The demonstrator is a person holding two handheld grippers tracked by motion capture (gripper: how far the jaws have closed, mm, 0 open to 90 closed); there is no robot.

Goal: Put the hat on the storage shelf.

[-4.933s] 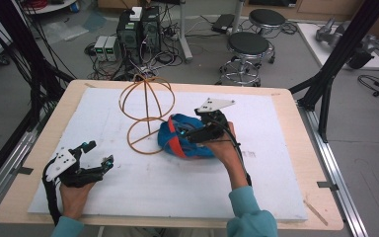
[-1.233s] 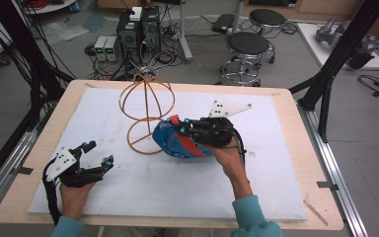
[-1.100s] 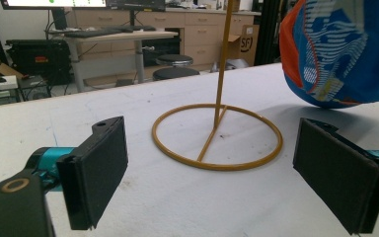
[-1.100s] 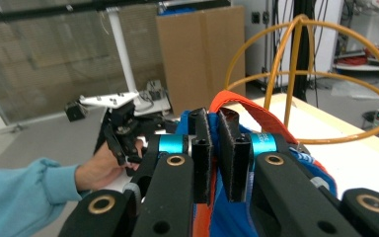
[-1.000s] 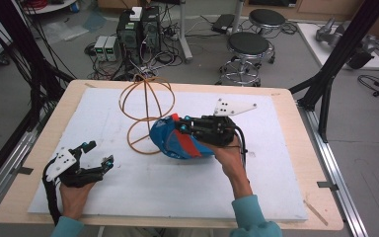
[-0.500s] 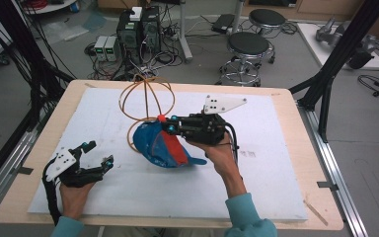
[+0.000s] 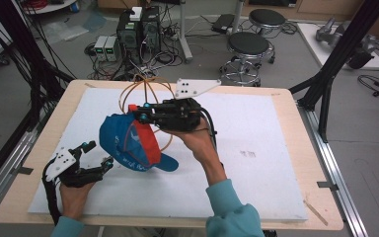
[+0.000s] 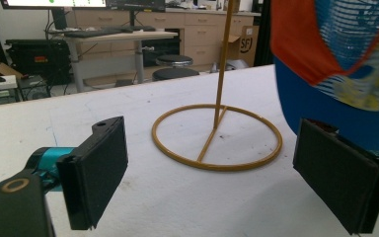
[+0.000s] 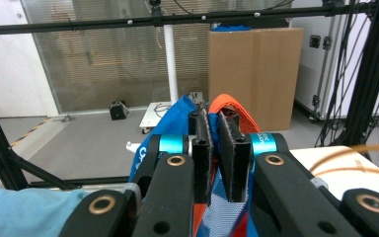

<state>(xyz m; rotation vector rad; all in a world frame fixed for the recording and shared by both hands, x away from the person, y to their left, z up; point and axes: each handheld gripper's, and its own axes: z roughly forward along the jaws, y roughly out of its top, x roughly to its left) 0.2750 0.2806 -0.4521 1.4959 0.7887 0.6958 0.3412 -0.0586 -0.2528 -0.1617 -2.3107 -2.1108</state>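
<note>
Landmark: wire stand (image 7: 145, 106), gold, ring base on the white worktop (image 7: 256, 163).

Right hand-held gripper (image 7: 139, 113): clenched on the blue and orange cap (image 7: 128, 145), pinching its orange edge between the jaws; the right gripper view shows fabric squeezed in the narrow gap. Half a second ago the cap hung low in front of the stand; now it is raised clear of the worktop, hanging in front of and to the left of the stand's globe, brim pointing down and toward the person. Since 4.9 s ago it has gone from lying beside the stand base to fully airborne.

Left hand-held gripper (image 7: 94, 157): released, jaws wide apart, resting near the worktop's front left, well apart from the stand, unmoved.

Judgement: lift done; the cap probably goes onto the stand top next. Still beside the globe, not over it.
</note>
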